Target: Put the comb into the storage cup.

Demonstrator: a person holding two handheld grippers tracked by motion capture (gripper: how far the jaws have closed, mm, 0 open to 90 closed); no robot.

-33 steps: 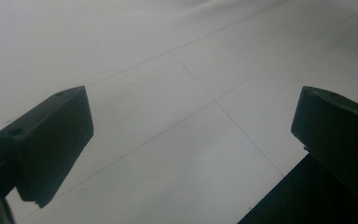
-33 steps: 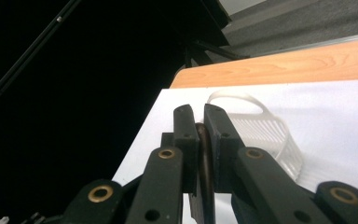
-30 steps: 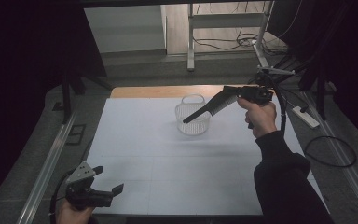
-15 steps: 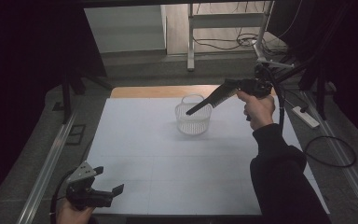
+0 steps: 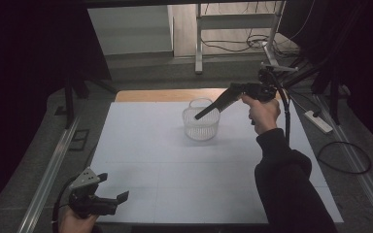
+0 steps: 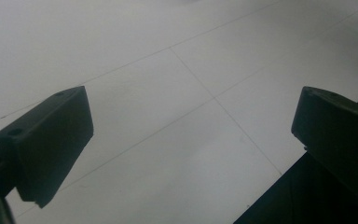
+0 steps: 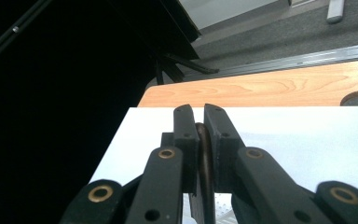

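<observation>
A clear plastic basket (image 5: 201,127) with a handle stands at the far middle of the white sheet (image 5: 175,165). My right gripper (image 5: 199,115) slants down from the right, its tip at the basket's rim. In the right gripper view its jaws (image 7: 198,116) are shut on a thin dark curved piece (image 7: 205,154), edge-on between the pads; I cannot tell what it is. My left gripper (image 5: 119,198) rests at the sheet's near left corner, held in a hand. Its jaws (image 6: 191,140) stand wide open over bare white sheet.
A strip of wooden tabletop (image 5: 165,95) shows beyond the sheet. A metal rail (image 5: 48,170) runs along the left side. On the floor at the right lie a white power strip (image 5: 319,121) and a looped cable (image 5: 344,158). A metal frame (image 5: 199,43) stands at the back.
The right gripper has lifted a little and drawn back toward the right, so its tip went from inside the basket to the rim. The left gripper has not moved.
</observation>
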